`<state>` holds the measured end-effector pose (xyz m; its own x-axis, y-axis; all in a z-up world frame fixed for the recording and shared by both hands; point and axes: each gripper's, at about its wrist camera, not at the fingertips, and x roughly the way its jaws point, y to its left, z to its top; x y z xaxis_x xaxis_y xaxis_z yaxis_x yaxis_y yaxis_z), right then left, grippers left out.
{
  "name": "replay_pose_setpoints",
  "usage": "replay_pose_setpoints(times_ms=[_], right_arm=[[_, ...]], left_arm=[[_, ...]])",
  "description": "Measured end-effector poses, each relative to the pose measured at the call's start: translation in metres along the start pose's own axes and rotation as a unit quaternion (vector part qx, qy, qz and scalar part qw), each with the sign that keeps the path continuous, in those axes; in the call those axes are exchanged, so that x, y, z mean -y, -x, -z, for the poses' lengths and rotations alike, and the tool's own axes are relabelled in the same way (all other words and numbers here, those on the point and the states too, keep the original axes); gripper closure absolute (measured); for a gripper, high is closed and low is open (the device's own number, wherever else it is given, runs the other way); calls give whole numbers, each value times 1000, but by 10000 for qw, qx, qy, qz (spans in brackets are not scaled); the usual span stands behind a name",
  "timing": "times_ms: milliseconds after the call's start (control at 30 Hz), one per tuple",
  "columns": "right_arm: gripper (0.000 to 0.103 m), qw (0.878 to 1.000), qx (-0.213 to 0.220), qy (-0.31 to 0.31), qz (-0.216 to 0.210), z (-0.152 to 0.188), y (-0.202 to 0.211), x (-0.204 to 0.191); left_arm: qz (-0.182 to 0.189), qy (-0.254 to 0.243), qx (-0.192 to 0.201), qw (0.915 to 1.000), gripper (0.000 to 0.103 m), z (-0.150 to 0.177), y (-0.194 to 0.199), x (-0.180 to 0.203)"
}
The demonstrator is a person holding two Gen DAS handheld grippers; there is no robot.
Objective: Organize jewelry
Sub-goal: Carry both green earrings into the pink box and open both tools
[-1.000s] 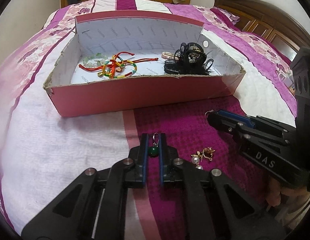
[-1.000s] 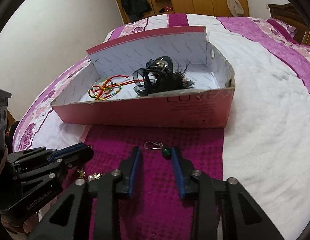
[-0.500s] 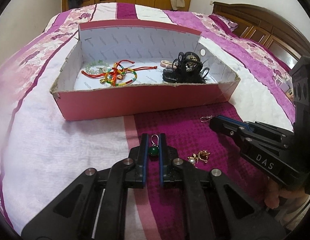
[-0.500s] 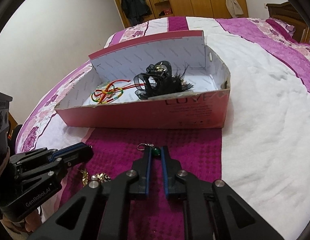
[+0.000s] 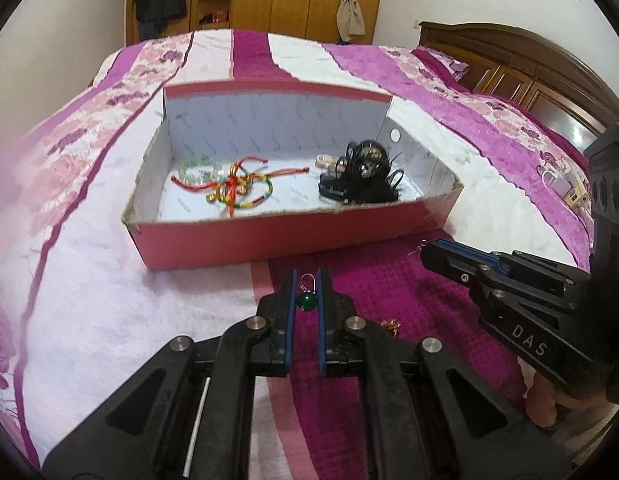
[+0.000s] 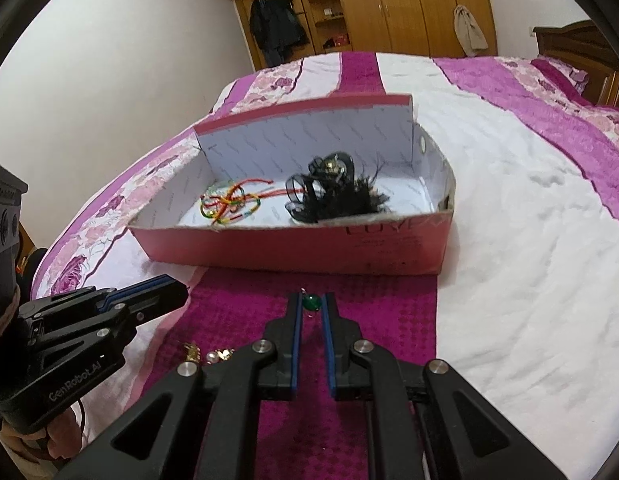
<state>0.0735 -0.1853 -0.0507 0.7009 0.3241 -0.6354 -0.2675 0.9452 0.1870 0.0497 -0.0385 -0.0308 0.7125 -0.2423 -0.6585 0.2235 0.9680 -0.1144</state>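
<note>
My left gripper (image 5: 305, 280) is shut on a green bead earring (image 5: 307, 301) and holds it above the bed. My right gripper (image 6: 311, 303) is shut on a second green bead earring (image 6: 311, 303), also lifted. Both are in front of a pink cardboard box (image 5: 293, 236), also in the right wrist view (image 6: 293, 246). Inside lie coloured cord bracelets (image 5: 237, 188), a pale bead bracelet (image 5: 195, 172) and a black hair clip (image 5: 363, 178). A gold pearl earring (image 6: 209, 354) lies on the magenta blanket between the grippers; it also shows in the left wrist view (image 5: 390, 325).
The box sits on a bed with a white, pink and magenta striped cover (image 6: 509, 240). A wooden headboard (image 5: 509, 64) stands at the right and wardrobes (image 6: 389, 4) at the far wall. The right gripper body (image 5: 529, 300) is close at my left gripper's right.
The right gripper has closed on the green earring that lay on the blanket and lifted it. Both grippers have risen, so the box is seen more from above.
</note>
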Motion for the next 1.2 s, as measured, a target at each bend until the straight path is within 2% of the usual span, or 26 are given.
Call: replay_pose_setpoints(times_ms=[300, 700, 1200], right_arm=[[92, 9993, 351, 90, 21, -15, 15, -8], [92, 9964, 817, 196, 101, -37, 25, -16], [92, 9918, 1238, 180, 274, -69, 12, -9]], left_arm=[[15, -22, 361, 9993, 102, -14, 13, 1], [-140, 81, 838, 9963, 102, -39, 16, -8], [-374, 245, 1318, 9903, 102, -67, 5, -23]])
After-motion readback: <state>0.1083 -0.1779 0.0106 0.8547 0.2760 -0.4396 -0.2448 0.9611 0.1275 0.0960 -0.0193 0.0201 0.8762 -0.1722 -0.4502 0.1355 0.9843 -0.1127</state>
